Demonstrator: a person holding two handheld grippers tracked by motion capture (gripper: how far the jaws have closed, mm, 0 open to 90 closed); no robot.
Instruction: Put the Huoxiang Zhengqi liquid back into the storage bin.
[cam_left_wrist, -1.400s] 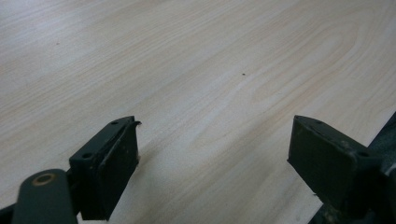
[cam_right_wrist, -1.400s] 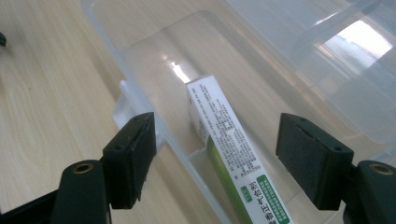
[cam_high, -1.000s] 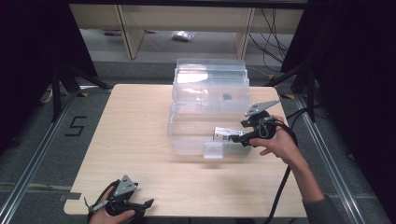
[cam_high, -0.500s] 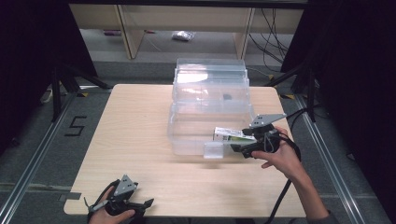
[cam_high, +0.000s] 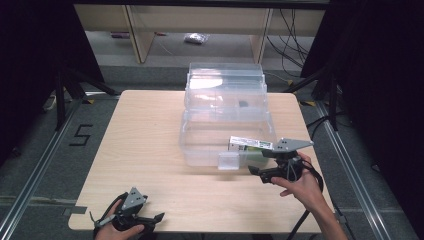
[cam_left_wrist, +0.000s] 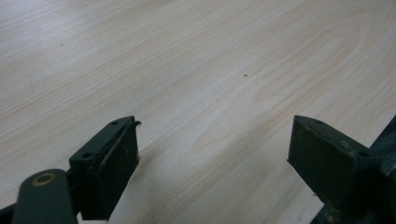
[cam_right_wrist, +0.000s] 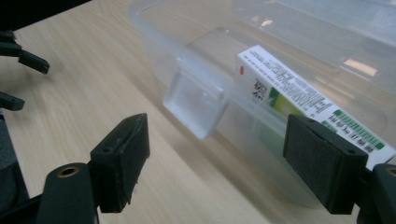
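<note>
A clear plastic bin (cam_high: 200, 145) stands mid-table with its lid folded open behind it. Inside, against the front right wall, lies a white and green carton (cam_high: 250, 144), printed side showing (cam_right_wrist: 299, 93). My right gripper (cam_high: 256, 172) hovers just in front of the bin's right corner, outside the wall. Its jaws have just been opening, and there is nothing between them (cam_right_wrist: 217, 129). The bin's clear latch tab (cam_right_wrist: 194, 102) sits straight ahead of them. My left gripper (cam_high: 156, 218) rests at the table's near left edge, open over bare wood (cam_left_wrist: 215, 126).
The light wooden table (cam_high: 140, 130) ends close behind the left hand. The bin's open lid (cam_high: 225, 80) takes up the table's back middle. Dark stands and cables flank the table, and shelving stands beyond its far edge.
The right gripper has drawn back from the carton toward the near edge and sunk a little, its jaws wider. The carton stays in the bin. The left gripper has not moved.
</note>
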